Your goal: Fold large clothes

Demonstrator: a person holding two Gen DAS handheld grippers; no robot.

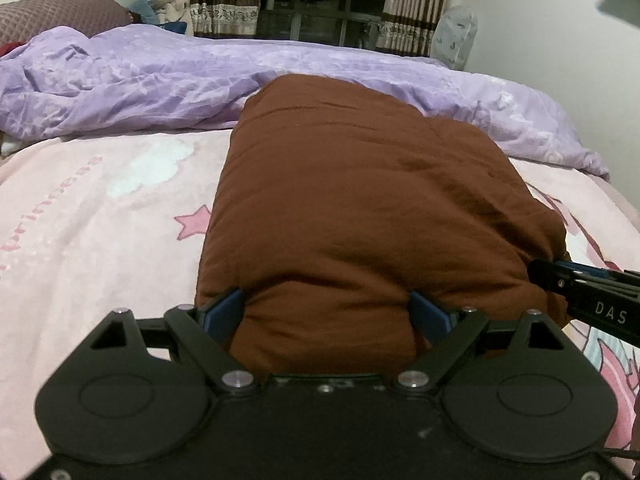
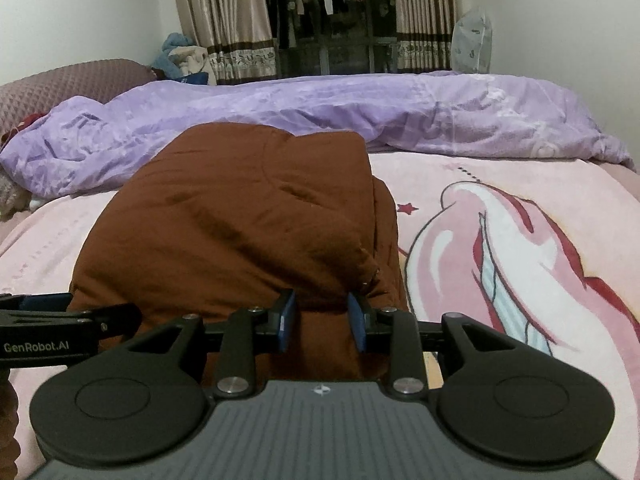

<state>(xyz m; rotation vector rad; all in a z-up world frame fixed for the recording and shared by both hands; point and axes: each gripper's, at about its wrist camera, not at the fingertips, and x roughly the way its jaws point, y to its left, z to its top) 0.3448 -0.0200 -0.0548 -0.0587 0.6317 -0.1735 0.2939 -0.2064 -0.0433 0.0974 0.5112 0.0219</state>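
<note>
A thick brown padded garment (image 1: 360, 208) lies folded into a bulky bundle on the pink blanket (image 1: 100, 240); it also shows in the right wrist view (image 2: 240, 220). My left gripper (image 1: 326, 312) stands wide open, its blue pads (image 1: 224, 312) on either side of the bundle's near edge, with cloth bulging between them. My right gripper (image 2: 322, 320) is at the bundle's near right corner, its blue pads (image 2: 287, 320) partly closed with brown cloth between them. The right gripper also shows at the right edge of the left wrist view (image 1: 560, 276).
A crumpled purple duvet (image 1: 160, 80) lies across the far side of the bed. A mauve pillow (image 1: 56, 12) and a pile of soft items (image 2: 184, 56) sit at the far left. Curtains (image 2: 224, 20) and a window are behind. The blanket's unicorn print (image 2: 500, 248) is on the right.
</note>
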